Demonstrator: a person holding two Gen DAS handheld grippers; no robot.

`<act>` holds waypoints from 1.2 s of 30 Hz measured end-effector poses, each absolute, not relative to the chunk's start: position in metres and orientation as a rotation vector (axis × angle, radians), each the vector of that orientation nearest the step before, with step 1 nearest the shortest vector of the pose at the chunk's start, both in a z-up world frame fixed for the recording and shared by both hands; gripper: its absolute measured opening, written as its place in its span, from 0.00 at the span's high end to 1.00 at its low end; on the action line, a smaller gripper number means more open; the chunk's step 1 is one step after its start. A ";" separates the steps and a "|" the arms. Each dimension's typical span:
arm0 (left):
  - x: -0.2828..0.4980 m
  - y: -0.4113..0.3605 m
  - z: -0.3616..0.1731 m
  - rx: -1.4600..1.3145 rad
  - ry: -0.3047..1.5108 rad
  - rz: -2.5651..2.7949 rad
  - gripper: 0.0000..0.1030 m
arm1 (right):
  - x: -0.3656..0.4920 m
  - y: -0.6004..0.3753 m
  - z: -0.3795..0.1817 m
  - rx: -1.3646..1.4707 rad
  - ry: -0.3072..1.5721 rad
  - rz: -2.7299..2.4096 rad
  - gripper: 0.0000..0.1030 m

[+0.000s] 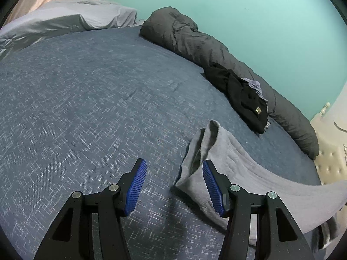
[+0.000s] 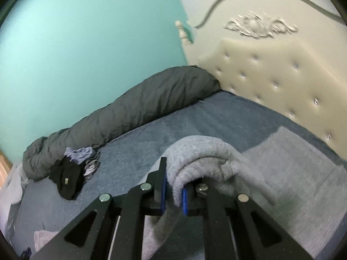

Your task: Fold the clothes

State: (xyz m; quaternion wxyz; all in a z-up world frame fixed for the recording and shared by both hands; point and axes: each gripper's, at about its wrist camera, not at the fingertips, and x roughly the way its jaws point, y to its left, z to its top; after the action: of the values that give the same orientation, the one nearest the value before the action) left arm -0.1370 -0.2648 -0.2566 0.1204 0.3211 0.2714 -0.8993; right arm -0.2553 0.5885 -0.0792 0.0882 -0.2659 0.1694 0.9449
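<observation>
A grey fleece garment [image 1: 243, 169] lies stretched across the blue bedspread [image 1: 86, 108]. Its near end stands up in a fold just by the right finger of my left gripper [image 1: 174, 173], which is open with nothing between its blue pads. In the right wrist view my right gripper [image 2: 173, 186] is shut on a bunched edge of the same grey garment [image 2: 201, 151], which drapes over the right finger and spreads flat toward the headboard. A black garment [image 1: 243, 95] with a small label lies in a heap by the far edge, over a pale lilac piece of clothing [image 2: 80, 152].
A rolled dark grey duvet [image 1: 195, 41] runs along the turquoise wall [image 1: 260, 17]. A cream tufted headboard [image 2: 271, 82] closes the bed's end. A pale sheet-covered pillow [image 1: 65, 19] sits at the far left. More light clothing [image 2: 43, 240] lies at the right wrist view's lower left.
</observation>
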 end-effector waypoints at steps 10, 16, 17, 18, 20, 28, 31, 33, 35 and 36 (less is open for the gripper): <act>-0.135 -0.262 -0.257 0.952 0.783 -2.642 0.43 | -0.295 0.467 -0.081 -0.959 0.309 2.997 0.90; -0.132 -0.267 -0.257 0.945 0.802 -2.642 0.43 | -0.319 0.372 -0.092 -1.051 0.161 3.101 0.90; -0.131 -0.268 -0.256 0.942 0.801 -2.642 0.43 | -0.323 0.354 -0.096 -1.071 0.145 3.116 0.90; -0.130 -0.270 -0.256 0.937 0.802 -2.641 0.43 | -0.327 0.336 -0.100 -1.090 0.125 3.128 0.90; -0.127 -0.273 -0.255 0.927 0.808 -2.637 0.43 | -0.333 0.295 -0.110 -1.129 0.032 3.154 0.90; -0.120 -0.285 -0.253 0.903 0.841 -2.625 0.43 | -0.333 0.114 -0.175 -1.406 -0.383 3.238 0.90; -0.116 -0.290 -0.253 0.894 0.855 -2.618 0.43 | -0.328 0.062 -0.205 -1.525 -0.517 3.232 0.89; -0.114 -0.293 -0.254 0.890 0.868 -2.612 0.43 | -0.320 0.034 -0.223 -1.570 -0.602 3.213 0.89; -0.113 -0.295 -0.254 0.887 0.876 -2.610 0.43 | -0.316 0.015 -0.236 -1.585 -0.668 3.193 0.89; -0.113 -0.296 -0.254 0.886 0.878 -2.610 0.43 | -0.314 0.006 -0.242 -1.591 -0.700 3.182 0.87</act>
State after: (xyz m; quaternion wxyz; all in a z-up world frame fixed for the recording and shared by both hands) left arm -0.1134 -0.2958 -0.2536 0.1243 0.3038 0.3011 -0.8953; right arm -0.3136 0.0063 -0.2423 -0.2399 -0.4260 -0.1874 0.8520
